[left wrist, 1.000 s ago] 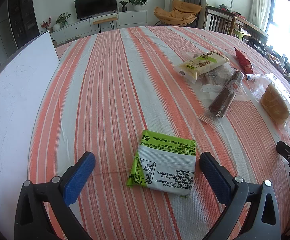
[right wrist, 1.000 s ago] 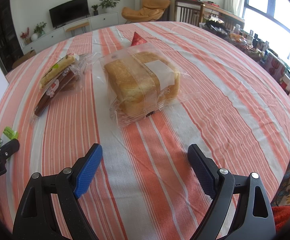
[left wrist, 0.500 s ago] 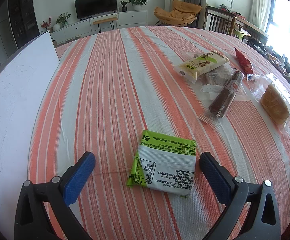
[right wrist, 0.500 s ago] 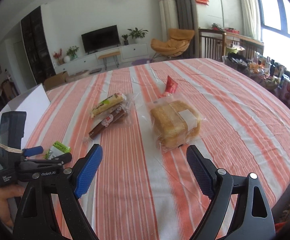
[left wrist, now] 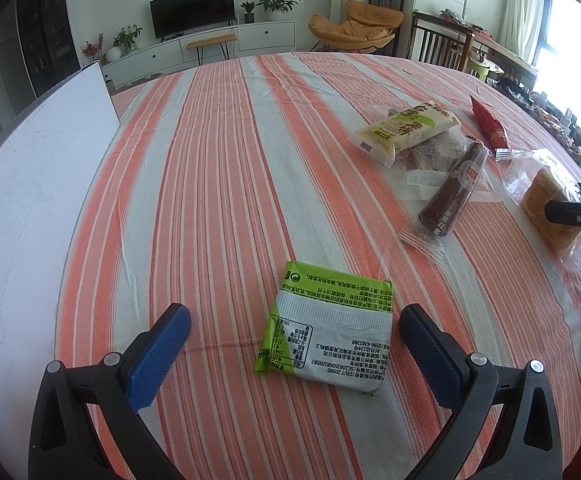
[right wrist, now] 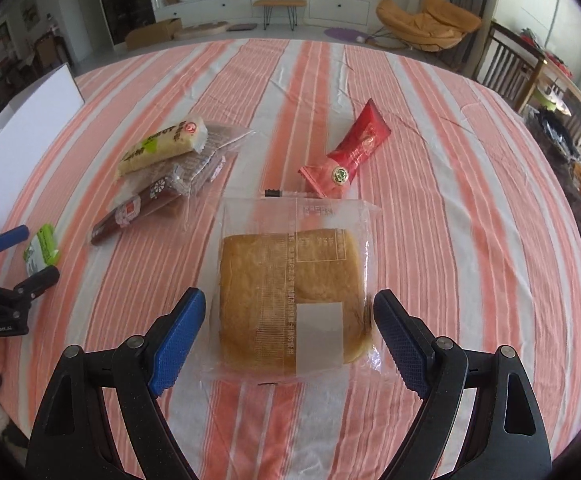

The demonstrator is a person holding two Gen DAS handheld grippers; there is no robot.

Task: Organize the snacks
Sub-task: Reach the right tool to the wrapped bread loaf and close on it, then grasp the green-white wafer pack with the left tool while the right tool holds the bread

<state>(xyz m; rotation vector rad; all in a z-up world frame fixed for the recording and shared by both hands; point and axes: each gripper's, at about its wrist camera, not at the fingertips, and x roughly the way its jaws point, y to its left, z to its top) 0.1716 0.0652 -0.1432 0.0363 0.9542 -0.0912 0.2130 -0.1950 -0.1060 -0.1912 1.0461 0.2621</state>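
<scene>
**Both grippers spread over snacks**

The right gripper (right wrist: 288,330) hung with fingers spread either side of the bagged bread (right wrist: 292,300), not touching. The left gripper (left wrist: 294,344) stood equally wide around the green packet (left wrist: 326,330). Open striped counter (left wrist: 210,168) stretched leftward.

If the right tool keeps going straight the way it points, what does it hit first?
Most likely the bagged bread: it lies between the right tool's open jaws, directly ahead. The height above it is unclear.
</scene>
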